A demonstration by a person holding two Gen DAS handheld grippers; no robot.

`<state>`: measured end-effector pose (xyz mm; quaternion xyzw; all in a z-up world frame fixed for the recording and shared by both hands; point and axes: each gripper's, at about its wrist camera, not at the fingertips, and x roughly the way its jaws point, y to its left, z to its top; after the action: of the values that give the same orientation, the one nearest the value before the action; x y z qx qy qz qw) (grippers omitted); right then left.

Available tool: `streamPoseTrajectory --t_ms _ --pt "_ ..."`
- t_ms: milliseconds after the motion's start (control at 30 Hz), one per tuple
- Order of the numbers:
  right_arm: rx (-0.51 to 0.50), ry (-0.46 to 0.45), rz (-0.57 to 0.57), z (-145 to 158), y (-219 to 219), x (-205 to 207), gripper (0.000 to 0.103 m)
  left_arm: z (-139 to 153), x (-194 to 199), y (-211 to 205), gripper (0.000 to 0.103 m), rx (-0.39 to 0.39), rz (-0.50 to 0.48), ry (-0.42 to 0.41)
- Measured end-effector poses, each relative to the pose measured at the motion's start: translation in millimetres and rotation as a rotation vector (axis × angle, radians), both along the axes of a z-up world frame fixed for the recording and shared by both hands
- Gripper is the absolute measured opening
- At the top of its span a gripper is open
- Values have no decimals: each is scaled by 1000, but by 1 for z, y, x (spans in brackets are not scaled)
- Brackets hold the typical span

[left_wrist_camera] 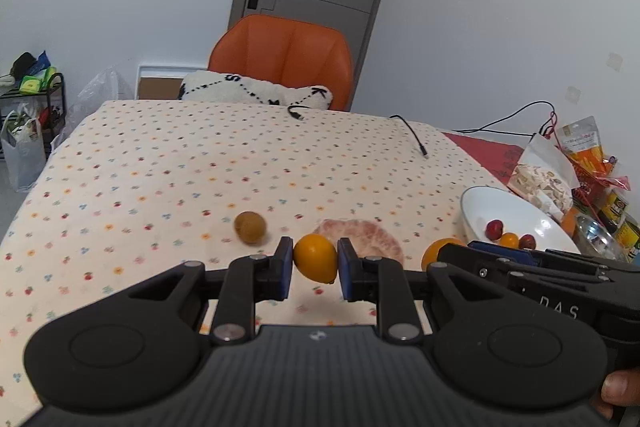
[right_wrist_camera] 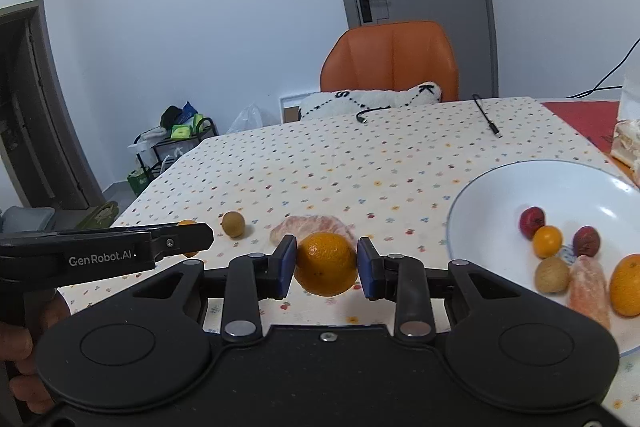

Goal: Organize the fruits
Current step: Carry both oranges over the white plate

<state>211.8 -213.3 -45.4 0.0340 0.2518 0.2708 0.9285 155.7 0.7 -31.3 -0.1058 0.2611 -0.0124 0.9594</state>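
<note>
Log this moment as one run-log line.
left gripper: shut on kumquat | right gripper: shut on orange | both lifted | white bowl: six fruits | tablecloth: longan, pomelo segment

Between my left gripper's [left_wrist_camera: 315,259] pads sits a small orange kumquat [left_wrist_camera: 316,258], above the dotted tablecloth [left_wrist_camera: 200,163]. Behind it lies a peeled pink pomelo segment [left_wrist_camera: 360,237], and to its left a round brown longan [left_wrist_camera: 250,227]. My right gripper [right_wrist_camera: 326,263] holds a round orange [right_wrist_camera: 326,263] left of the white ceramic bowl [right_wrist_camera: 480,211], which has more fruit in it.
</note>
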Motion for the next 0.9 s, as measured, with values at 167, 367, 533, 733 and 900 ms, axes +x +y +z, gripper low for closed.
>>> streamPoseTrajectory --t_ms 167,367,533,733,900 --pt "8 -16 -30 6 -16 1 31 4 8 -18 22 2 -38 -14" --pt "14 -31 -72 12 -36 1 31 8 18 -36 22 1 -73 -29" --pt "14 -42 -105 16 -52 0 31 9 25 -50 22 -4 -102 -35" --pt "22 -51 -146 18 -75 1 31 12 32 -71 22 -2 -145 -44" --pt "26 -57 -177 20 -89 1 31 14 38 -86 22 -2 -173 -50"
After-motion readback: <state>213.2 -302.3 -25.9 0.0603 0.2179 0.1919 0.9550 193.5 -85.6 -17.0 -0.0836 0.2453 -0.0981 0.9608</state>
